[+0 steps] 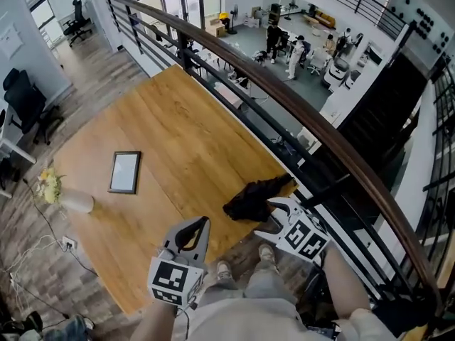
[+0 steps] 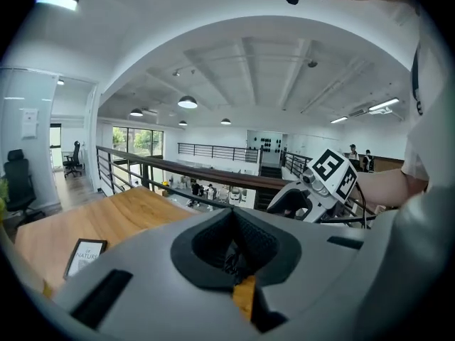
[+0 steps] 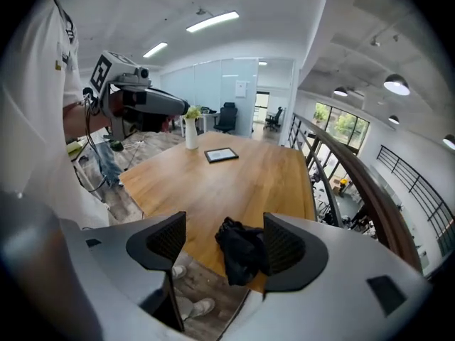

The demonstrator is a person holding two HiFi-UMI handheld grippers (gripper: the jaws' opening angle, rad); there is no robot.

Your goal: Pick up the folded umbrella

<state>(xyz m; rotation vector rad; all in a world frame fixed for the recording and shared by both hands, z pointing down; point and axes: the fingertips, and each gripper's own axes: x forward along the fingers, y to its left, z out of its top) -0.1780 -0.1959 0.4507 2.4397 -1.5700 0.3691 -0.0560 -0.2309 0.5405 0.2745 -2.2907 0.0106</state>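
The folded umbrella (image 1: pixel 254 197) (image 3: pixel 242 251) lies at the near corner of the worktop (image 1: pixel 178 141). Right tongs (image 1: pixel 274 215) (image 3: pixel 224 244): jaws apart, just beside the umbrella, not gripping it. Left tongs (image 1: pixel 193 233) (image 2: pixel 233 244): jaws together, empty, apart from the umbrella.

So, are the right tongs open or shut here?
Open. The right tongs stand with jaws well apart, the folded umbrella showing in the gap, unclamped.
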